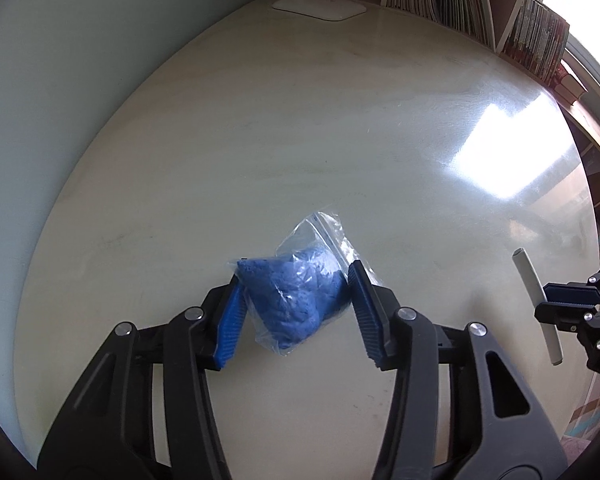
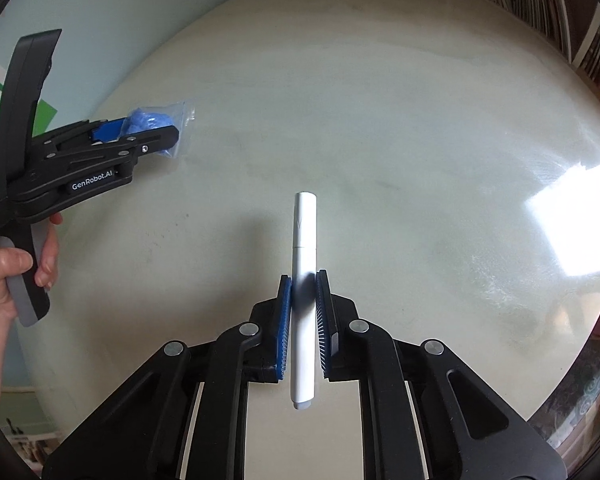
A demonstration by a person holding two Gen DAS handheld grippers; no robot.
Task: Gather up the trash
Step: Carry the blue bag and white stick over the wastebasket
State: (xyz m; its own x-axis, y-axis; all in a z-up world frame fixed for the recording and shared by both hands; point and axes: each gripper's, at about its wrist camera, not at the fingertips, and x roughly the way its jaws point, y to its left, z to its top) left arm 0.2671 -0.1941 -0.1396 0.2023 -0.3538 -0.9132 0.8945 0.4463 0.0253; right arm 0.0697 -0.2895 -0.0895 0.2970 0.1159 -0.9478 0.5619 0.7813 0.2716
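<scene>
Left gripper (image 1: 296,280) jaws clamp bag (image 1: 300,300); right gripper (image 2: 303,280) clamps marker (image 2: 304,264).

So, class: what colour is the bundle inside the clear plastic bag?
Blue, seen best in the left wrist view.

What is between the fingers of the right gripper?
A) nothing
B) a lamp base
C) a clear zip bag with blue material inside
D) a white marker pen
D: in the right wrist view the right gripper is shut on the white marker pen, while the clear zip bag is held by the left gripper.
</scene>
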